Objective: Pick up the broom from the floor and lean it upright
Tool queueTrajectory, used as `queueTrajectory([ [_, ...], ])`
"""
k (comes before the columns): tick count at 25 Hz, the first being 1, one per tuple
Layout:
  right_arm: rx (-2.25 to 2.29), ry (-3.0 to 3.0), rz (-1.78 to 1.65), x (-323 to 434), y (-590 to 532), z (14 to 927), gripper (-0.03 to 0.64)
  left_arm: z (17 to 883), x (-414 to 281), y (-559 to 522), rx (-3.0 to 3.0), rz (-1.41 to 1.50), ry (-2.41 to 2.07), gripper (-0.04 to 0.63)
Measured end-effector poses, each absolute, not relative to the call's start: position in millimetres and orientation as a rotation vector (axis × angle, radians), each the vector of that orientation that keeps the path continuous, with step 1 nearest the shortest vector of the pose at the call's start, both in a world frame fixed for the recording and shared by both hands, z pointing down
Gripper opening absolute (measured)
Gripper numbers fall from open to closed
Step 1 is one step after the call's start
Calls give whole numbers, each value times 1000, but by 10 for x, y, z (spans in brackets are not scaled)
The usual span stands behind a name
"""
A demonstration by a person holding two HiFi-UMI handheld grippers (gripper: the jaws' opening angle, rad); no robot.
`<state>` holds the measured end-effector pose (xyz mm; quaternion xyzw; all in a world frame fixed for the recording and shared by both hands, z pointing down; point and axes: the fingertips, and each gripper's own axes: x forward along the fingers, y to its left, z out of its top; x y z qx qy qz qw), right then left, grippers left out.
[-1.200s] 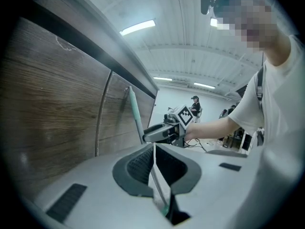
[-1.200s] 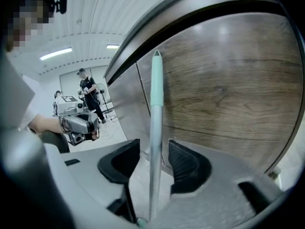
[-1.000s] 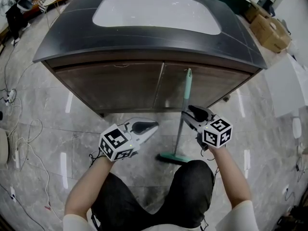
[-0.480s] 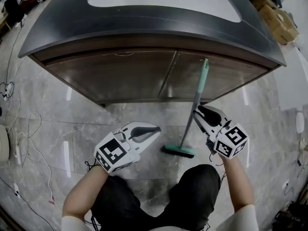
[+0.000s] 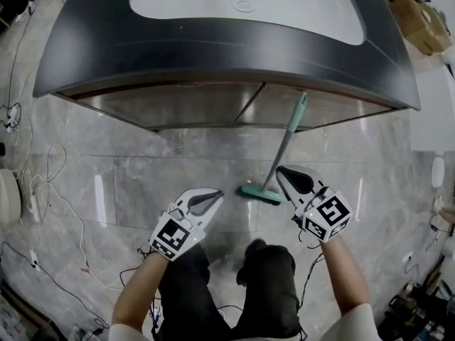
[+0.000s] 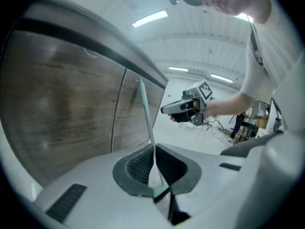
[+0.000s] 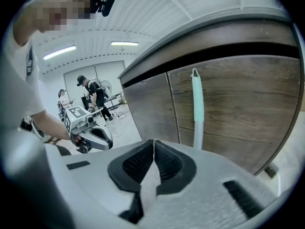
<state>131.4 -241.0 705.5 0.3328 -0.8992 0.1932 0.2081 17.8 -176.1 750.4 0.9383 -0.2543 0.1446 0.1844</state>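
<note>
The broom (image 5: 285, 146) has a teal handle and a teal head (image 5: 259, 194). It stands on the floor with its handle top leaning on the wooden cabinet front (image 5: 206, 105). My right gripper (image 5: 279, 169) sits just right of the broom head, apart from it. Its jaws are closing, the tips meet and nothing is between them. In the right gripper view the right gripper (image 7: 154, 141) has the handle (image 7: 198, 104) beyond it. My left gripper (image 5: 219, 192) is shut and empty, left of the head. In the left gripper view the left gripper (image 6: 153, 147) has the handle (image 6: 145, 111) rising behind its tips.
The cabinet carries a dark countertop (image 5: 85, 48) with a white basin (image 5: 242, 6). Cables (image 5: 43, 190) trail over the grey tiled floor at the left. Cardboard boxes (image 5: 419, 27) stand at the upper right. People (image 7: 93, 97) stand far off in the room.
Both grippers have drawn back from the broom toward the person. The right gripper's jaws have gone from wide open to closed. The broom stays leaning on the cabinet.
</note>
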Motion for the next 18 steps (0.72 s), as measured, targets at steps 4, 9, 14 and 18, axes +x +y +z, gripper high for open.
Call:
queueTrajectory([
  [4,926,-2465,616,1323,-2150,6565,1,6940,49,-1381,2605,465,-693,13],
  [9,894,-2434,627,1329,-1846,5697,0,5918,-21,-1194,2548,445,-741,13],
  [14,897,-2419,654,1519,-1584,4766,0,4865,139,-1135,2531,421,-789,13],
  [18,918,-2410,673,1614,-1391,4085,0,4142,250,-971,2506,412,-779,13],
])
